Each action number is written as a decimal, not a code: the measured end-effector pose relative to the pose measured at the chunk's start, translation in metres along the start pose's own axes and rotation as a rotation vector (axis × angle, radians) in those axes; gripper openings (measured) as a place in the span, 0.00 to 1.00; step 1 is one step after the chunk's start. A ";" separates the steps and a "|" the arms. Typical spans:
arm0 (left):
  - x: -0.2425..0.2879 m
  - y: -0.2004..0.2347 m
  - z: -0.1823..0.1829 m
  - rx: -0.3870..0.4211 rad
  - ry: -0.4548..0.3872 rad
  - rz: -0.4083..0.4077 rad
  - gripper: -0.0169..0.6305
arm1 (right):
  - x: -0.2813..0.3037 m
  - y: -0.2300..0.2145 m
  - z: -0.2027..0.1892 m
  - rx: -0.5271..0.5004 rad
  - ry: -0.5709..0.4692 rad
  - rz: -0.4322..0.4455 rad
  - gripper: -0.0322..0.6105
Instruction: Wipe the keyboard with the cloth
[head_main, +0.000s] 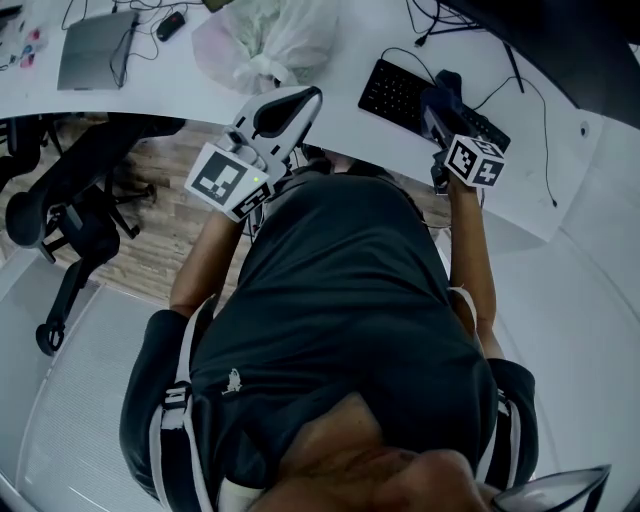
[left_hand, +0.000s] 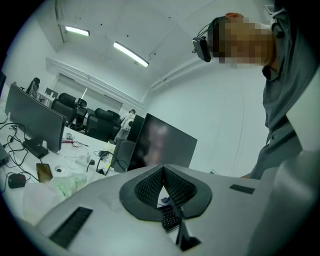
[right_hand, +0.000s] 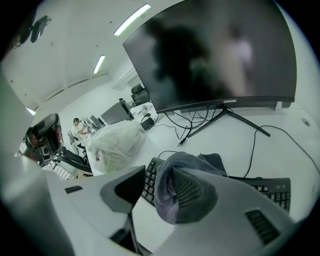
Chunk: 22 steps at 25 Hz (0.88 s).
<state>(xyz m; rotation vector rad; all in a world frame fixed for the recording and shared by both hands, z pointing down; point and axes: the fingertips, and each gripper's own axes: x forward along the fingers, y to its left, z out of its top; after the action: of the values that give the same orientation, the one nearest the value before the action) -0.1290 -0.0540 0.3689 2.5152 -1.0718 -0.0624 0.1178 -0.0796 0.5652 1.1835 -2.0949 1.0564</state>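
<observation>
Closed gripper (left_hand: 162, 167) before dark monitor (left_hand: 167, 143)

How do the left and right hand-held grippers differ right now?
The left hand-held gripper is shut and empty; the right hand-held gripper has its jaws apart, with the cloth draped over one. The left is at the desk edge, off the keyboard; the right is over it. Both carry a marker cube.

Pretty clearly an open-plan office; long white desk (head_main: 330, 110) with a keyboard (head_main: 395, 95), a closed laptop (head_main: 95, 50) and loose cables (head_main: 530, 90); big dark monitor (right_hand: 215, 50) on a stand; black swivel chair (head_main: 60, 220) on a wood-look floor (head_main: 160, 230); more chairs (left_hand: 75, 107) and screens further back under ceiling strip lights (left_hand: 131, 54); someone (right_hand: 77, 129) sitting at a far desk.
</observation>
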 end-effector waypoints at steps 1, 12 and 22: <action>0.000 0.001 0.002 -0.001 -0.004 -0.001 0.03 | 0.001 0.001 0.003 0.002 -0.008 0.000 0.32; -0.010 0.008 0.007 0.011 -0.015 0.020 0.04 | 0.008 0.030 0.028 -0.098 -0.075 0.021 0.09; -0.016 -0.009 0.013 -0.022 -0.056 0.095 0.03 | -0.015 0.029 0.041 -0.097 -0.143 0.090 0.10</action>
<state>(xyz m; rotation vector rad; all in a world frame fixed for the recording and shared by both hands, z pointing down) -0.1364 -0.0422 0.3517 2.4524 -1.2047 -0.1181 0.0981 -0.0965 0.5199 1.1570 -2.3015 0.9216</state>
